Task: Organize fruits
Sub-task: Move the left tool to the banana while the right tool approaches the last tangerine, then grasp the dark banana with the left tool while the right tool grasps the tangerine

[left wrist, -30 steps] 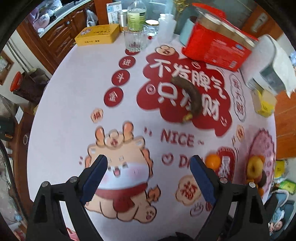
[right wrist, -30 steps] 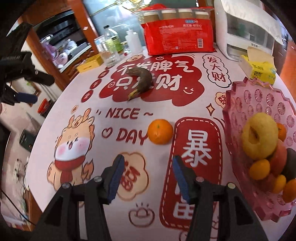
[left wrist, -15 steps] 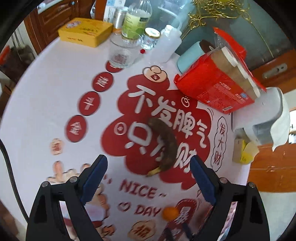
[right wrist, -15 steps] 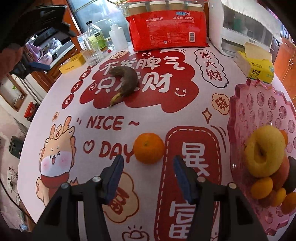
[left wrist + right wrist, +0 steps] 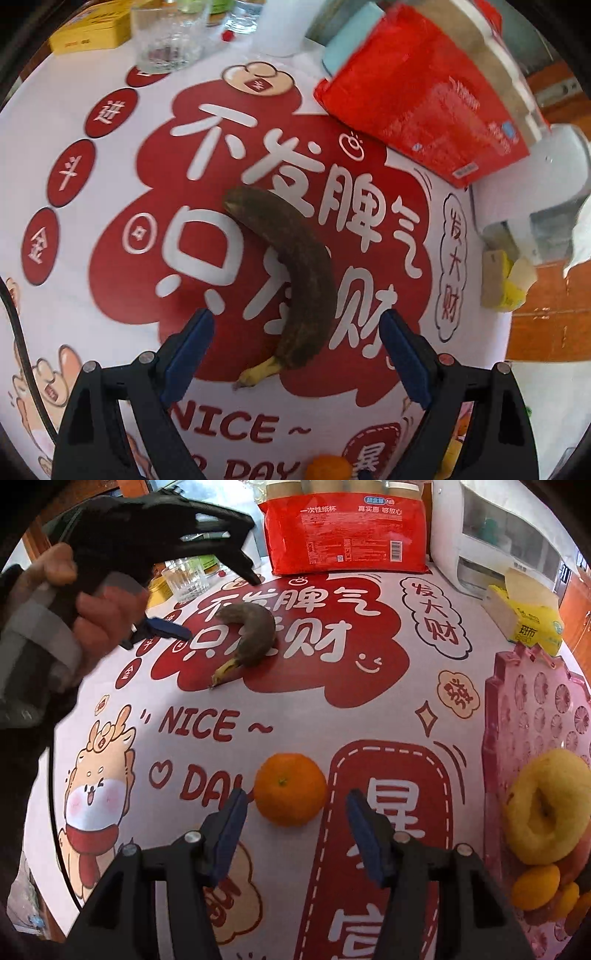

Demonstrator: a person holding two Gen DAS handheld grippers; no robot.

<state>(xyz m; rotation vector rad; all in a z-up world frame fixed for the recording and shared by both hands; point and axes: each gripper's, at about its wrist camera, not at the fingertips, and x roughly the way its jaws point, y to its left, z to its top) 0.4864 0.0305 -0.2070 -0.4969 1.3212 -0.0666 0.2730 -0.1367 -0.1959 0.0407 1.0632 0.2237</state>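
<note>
A dark, overripe banana (image 5: 295,273) lies on the printed tablecloth, its yellow stem toward me. My left gripper (image 5: 297,325) is open, its blue pads either side of the banana's stem end, just above it. In the right wrist view the banana (image 5: 251,635) lies far back, with the left gripper (image 5: 207,602) over it. An orange tangerine (image 5: 290,788) sits just ahead of my open right gripper (image 5: 295,805). A pink fruit tray (image 5: 532,716) at the right holds a yellow apple (image 5: 546,805) and several small fruits.
A red pack of paper cups (image 5: 421,92) lies behind the banana. A glass (image 5: 166,37), bottles and a yellow tin (image 5: 92,31) stand at the far edge. A white dispenser (image 5: 495,535) and a yellow tissue pack (image 5: 532,616) are at the back right.
My left gripper has moved forward and down over the banana, which now lies between its open pads. My right gripper has moved closer to the tangerine.
</note>
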